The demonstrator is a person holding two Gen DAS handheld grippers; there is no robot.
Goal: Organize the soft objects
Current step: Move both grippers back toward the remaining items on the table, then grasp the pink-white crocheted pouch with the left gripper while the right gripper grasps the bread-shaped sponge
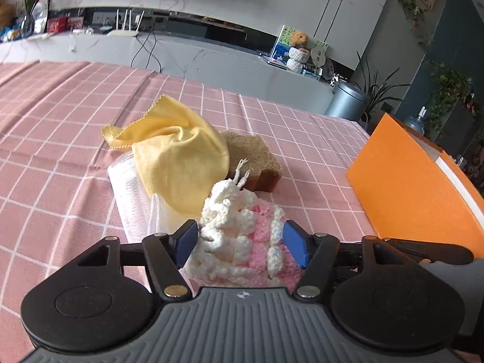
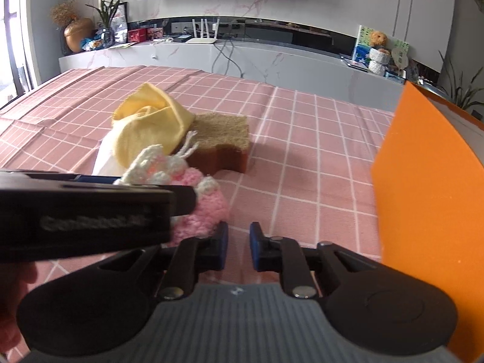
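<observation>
Currently left gripper (image 1: 240,243) fingers straddle the pink-and-white crocheted yarn piece (image 1: 242,242), just before the yellow microfibre cloth (image 1: 178,154); contact unclear. Right gripper (image 2: 239,249) narrowly parted, empty. Risk: loose yarn snagging, dragging cloth along.

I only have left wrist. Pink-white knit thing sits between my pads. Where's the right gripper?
Observer: The right gripper hovers low over the tablecloth, just right of the knit, pads apart, holding nothing.
Operator: Sponge shape? The cloth hides part of it for me.
Observer: The sponge has a notched front edge; the yellow cloth overlaps only its left corner.
Operator: Is the left gripper touching the knit from the side?
Observer: The left gripper has one finger lying against the knit's near side; whether it is squeezing, I cannot tell.
</observation>
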